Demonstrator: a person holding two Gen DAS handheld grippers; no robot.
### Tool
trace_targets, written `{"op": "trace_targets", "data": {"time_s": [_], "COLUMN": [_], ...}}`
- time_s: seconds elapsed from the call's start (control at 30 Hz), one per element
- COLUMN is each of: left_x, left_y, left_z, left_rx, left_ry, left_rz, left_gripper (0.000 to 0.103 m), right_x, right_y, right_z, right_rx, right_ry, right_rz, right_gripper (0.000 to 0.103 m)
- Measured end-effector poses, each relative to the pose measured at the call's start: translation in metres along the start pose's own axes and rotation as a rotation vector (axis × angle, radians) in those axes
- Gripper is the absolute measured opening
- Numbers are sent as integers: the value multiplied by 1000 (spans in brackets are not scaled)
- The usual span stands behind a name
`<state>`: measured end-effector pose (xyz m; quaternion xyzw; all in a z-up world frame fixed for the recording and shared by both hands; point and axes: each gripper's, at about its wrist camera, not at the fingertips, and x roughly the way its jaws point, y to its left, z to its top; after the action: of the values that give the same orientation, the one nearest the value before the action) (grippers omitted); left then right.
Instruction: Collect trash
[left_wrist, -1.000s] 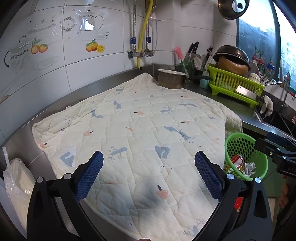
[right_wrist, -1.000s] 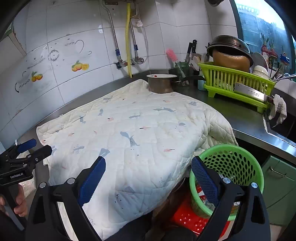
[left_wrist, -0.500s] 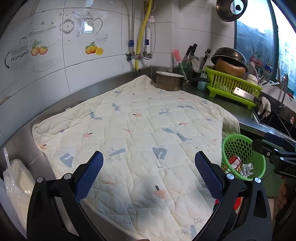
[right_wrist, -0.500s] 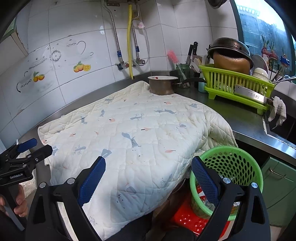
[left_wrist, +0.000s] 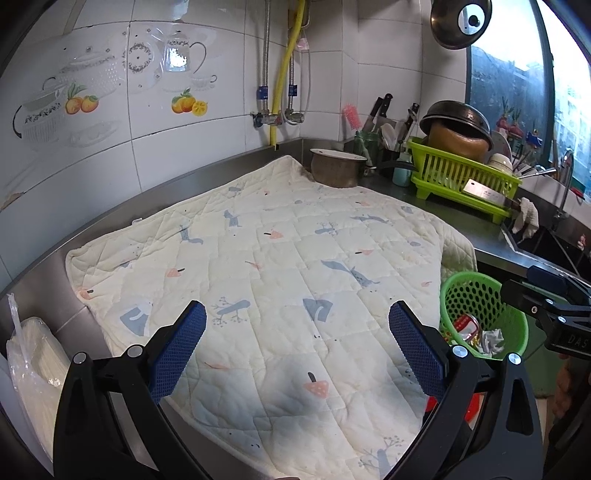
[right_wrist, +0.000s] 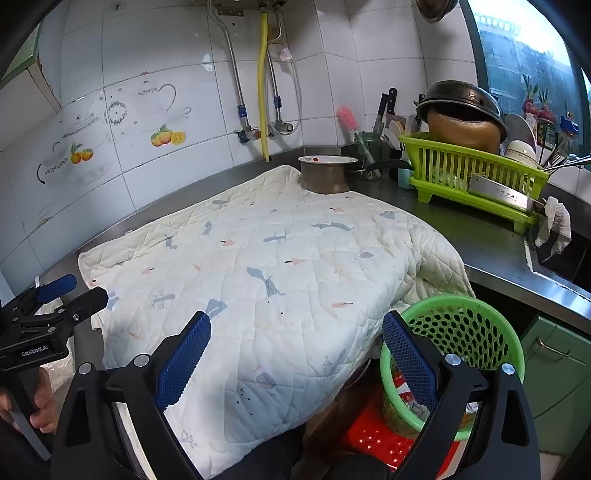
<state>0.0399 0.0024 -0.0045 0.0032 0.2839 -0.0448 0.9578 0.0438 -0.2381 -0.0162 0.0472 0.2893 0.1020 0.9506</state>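
Green basket: my perforated green basket (right_wrist: 465, 325) stands off the table's front right corner, below the edge, on something red (right_wrist: 373, 435); a red can (left_wrist: 466, 326) and crumpled paper (left_wrist: 491, 338) lie inside it.
Quilted mat: the cream mat (left_wrist: 280, 280) covers most of the steel table (right_wrist: 491, 247), one corner draped over the front edge beside the basket; I see no loose trash on it.
Left fingers: my left gripper (left_wrist: 295, 347) hangs above the mat's near edge, blue pads spread wide, nothing between them.
Right fingers: my right gripper (right_wrist: 295, 354) is just as wide and bare, its right pad over the basket's near rim.
Change: over the last second both views have drifted only a little, and the basket sits slightly lower in the left view; nothing on the mat has moved.
Meaning: I judge the collecting is finished or nearly so, since the only trash in sight is already in the basket.
Far corner: a metal pot (left_wrist: 336, 168) touches the mat's back corner; a green dish rack (right_wrist: 476, 173) stands along the right edge.
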Motion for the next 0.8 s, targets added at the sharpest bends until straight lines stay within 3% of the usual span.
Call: {"op": "trace_targets", "data": {"time_s": [0.8], "left_x": [-2], "left_y": [-5], "left_z": [2], "left_rx": [2], "left_ry": [-29], "left_rz": [8], "left_gripper": [98], "right_x": [-7], "right_y": [2], "right_z": [1], "right_rx": [-1], "right_ry": [-26], "right_rz": [4], "right_gripper": [91]}}
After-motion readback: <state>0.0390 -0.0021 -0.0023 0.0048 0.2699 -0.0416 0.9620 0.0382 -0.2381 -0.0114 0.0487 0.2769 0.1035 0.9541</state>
